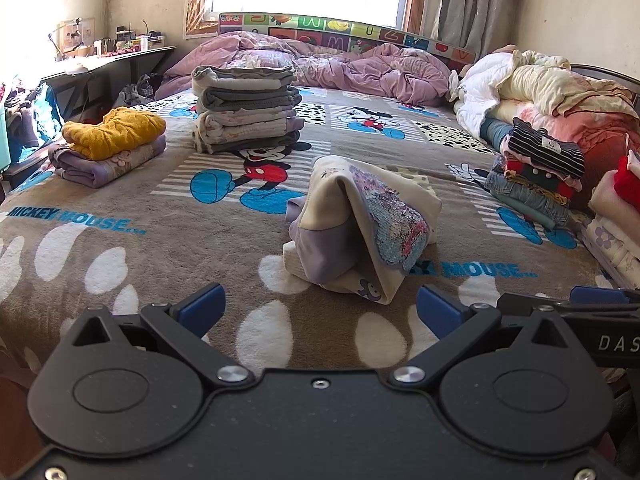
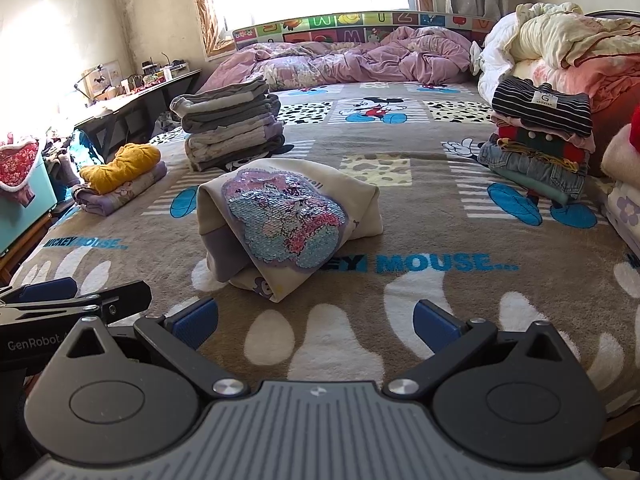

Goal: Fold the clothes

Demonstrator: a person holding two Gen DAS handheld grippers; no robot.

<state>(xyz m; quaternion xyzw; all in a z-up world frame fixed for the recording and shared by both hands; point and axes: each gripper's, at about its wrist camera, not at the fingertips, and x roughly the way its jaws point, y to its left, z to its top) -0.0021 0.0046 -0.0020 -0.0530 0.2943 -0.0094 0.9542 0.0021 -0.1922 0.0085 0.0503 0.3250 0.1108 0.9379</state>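
Note:
A cream and lilac sweatshirt [image 1: 360, 236] with a sequin patch lies folded in a loose bundle on the brown Mickey Mouse blanket [image 1: 160, 240]. From the right wrist the sweatshirt [image 2: 288, 220] shows its sequin face. My left gripper [image 1: 320, 310] is open, just short of the bundle, with nothing between its blue pads. My right gripper [image 2: 316, 318] is open too, hovering over the blanket [image 2: 440, 300] in front of the bundle. The right gripper's body shows at the right edge of the left wrist view, and the left gripper's body at the left edge of the right wrist view.
A tall stack of folded grey and lilac clothes [image 1: 246, 108] stands behind. A yellow sweater on a lilac fold [image 1: 108, 140] lies at the left. A stack with a striped top and jeans [image 2: 540, 140] sits at the right. A crumpled purple duvet [image 1: 320, 64] fills the back.

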